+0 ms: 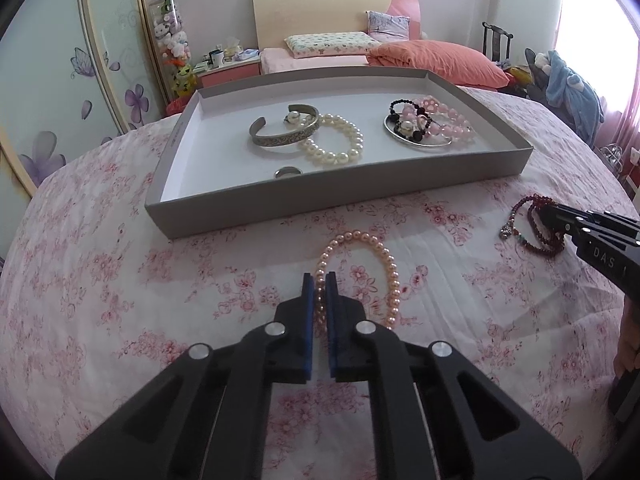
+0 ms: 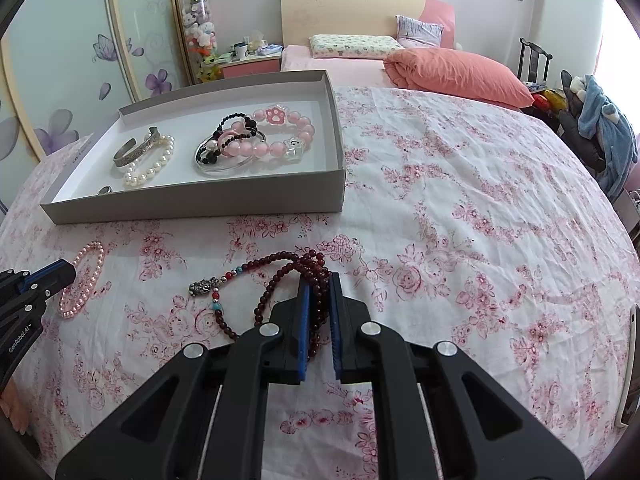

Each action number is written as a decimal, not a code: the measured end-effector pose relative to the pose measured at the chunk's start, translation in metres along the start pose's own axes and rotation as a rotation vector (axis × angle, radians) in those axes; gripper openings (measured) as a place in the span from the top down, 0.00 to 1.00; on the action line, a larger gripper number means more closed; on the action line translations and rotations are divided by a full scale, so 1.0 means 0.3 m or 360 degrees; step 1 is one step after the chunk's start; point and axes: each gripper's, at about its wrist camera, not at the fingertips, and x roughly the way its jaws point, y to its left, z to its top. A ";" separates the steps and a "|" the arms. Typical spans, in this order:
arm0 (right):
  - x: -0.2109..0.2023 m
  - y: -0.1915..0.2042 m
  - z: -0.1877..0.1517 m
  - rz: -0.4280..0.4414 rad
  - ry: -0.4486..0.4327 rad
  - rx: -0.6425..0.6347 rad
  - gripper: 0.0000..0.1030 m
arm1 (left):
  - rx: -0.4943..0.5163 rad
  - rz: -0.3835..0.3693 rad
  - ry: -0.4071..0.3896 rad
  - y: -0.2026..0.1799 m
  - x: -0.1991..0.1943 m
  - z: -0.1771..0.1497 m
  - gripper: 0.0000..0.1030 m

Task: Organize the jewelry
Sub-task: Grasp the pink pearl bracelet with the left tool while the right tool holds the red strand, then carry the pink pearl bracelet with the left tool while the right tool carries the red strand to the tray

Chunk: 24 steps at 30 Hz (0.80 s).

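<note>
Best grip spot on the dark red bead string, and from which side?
Take the bunched loops at the right end of the dark red bead string, where several strands lie together. Come from the near side, low over the bedspread. The right gripper already straddles that bundle. Avoid the thin tail with the silver charm; a single strand slips easily.

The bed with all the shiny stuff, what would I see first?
First, the gray tray on the flowered bedspread, holding pearl, silver and pink bracelets. In front of it, the left gripper pinches a pink pearl bracelet, and the right gripper pinches dark red beads.
</note>
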 end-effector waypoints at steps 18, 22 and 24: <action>0.000 -0.003 0.000 0.0007 0.0000 0.0006 0.90 | -0.0076 -0.0011 -0.0004 0.046 -0.003 -0.008 0.93; 0.000 -0.001 -0.001 0.0006 0.0000 0.0006 0.90 | -0.0087 -0.0020 -0.0004 0.051 -0.004 -0.009 0.93; 0.000 -0.001 -0.001 0.0004 -0.0001 0.0005 0.90 | -0.0098 -0.0022 -0.0004 0.054 -0.002 -0.008 0.93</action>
